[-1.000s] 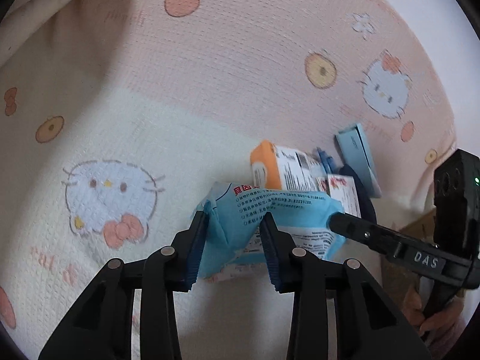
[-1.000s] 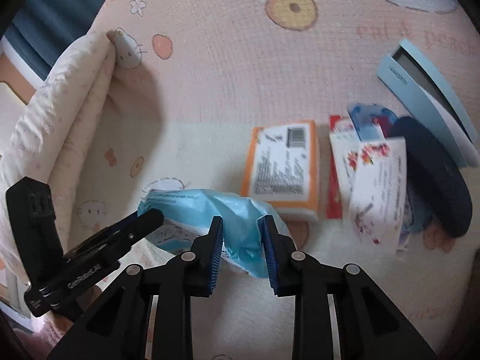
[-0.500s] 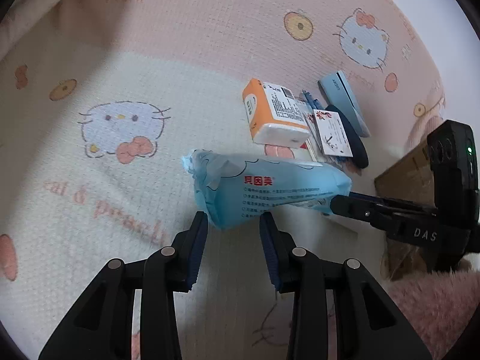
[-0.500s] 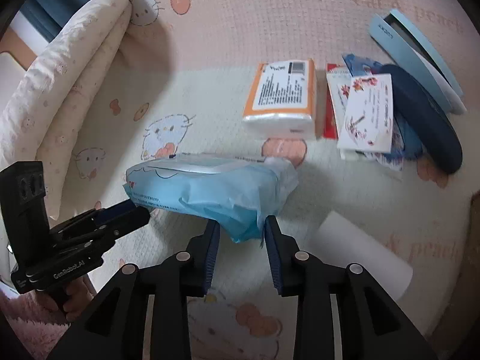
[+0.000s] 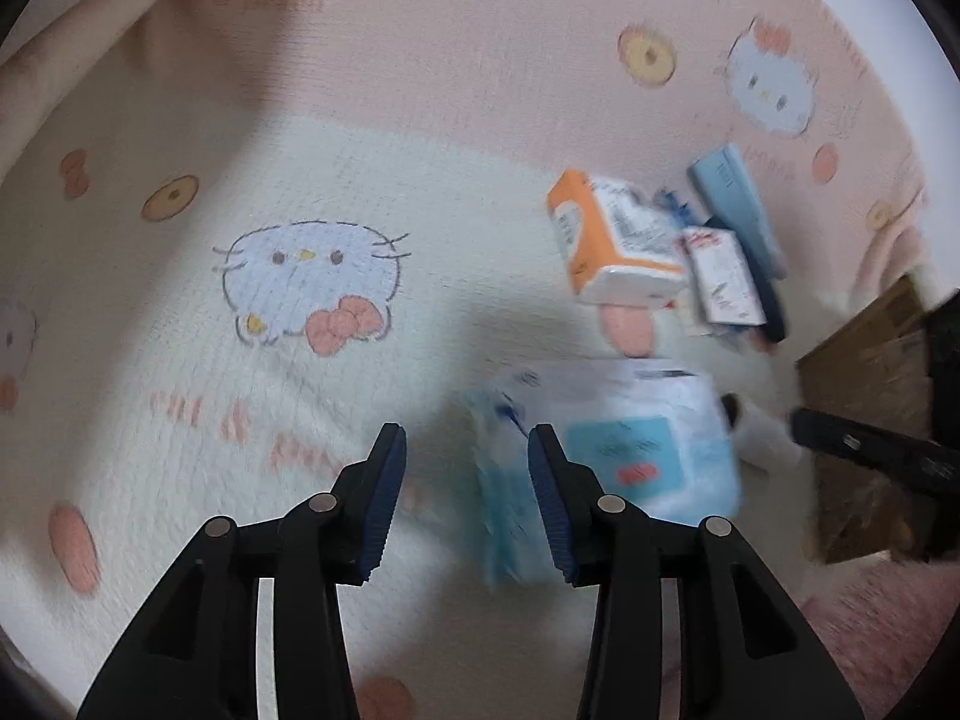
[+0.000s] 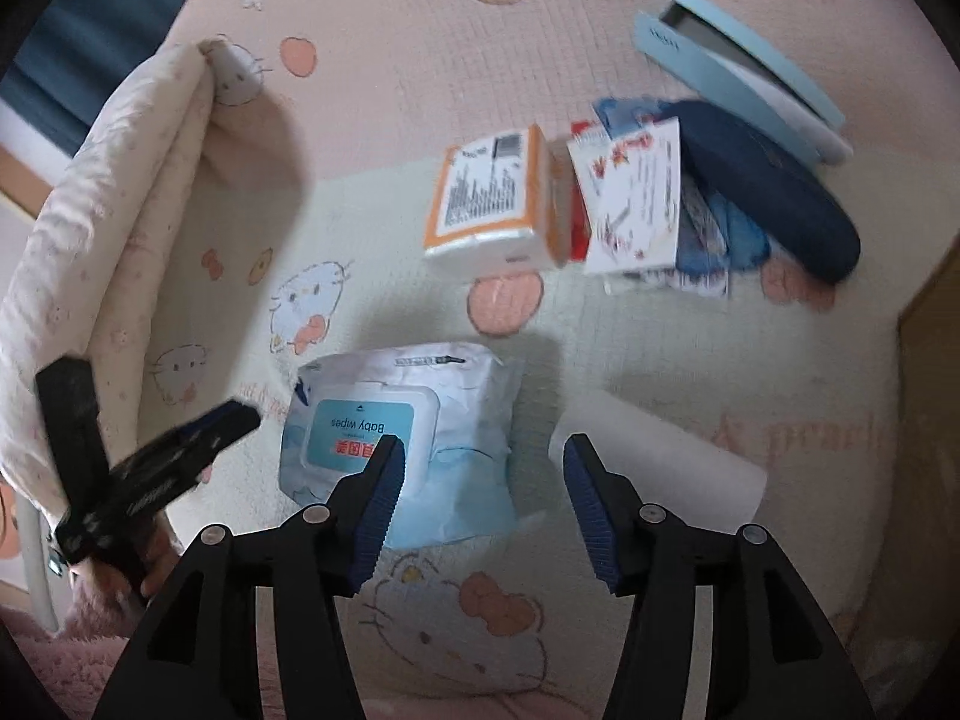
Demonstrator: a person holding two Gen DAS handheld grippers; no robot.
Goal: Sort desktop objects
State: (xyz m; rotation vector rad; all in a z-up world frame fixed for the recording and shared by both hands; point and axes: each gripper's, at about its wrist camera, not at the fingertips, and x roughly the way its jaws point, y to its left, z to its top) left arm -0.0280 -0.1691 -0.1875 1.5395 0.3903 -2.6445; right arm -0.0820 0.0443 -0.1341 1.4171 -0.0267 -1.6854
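Right wrist view: the baby wipes pack [image 6: 396,450] lies flat on the blanket [image 6: 372,60], lid up, at 12 o'clock of the right gripper [image 6: 480,501], whose jaws have just been opening and stand wide, empty. The left gripper [image 5: 467,495] has likewise just been opening, gripping nothing. The pack looks soft, squashy and slick; pinching an end seam seems safest

wipes pack [image 6: 408,438] lies before tissue pack [image 6: 492,198] (on blanket [image 6: 390,60]).

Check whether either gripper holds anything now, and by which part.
Nothing is held. The wipes pack lies on the blanket; both grippers' jaws have just been opening and stand clear of it.
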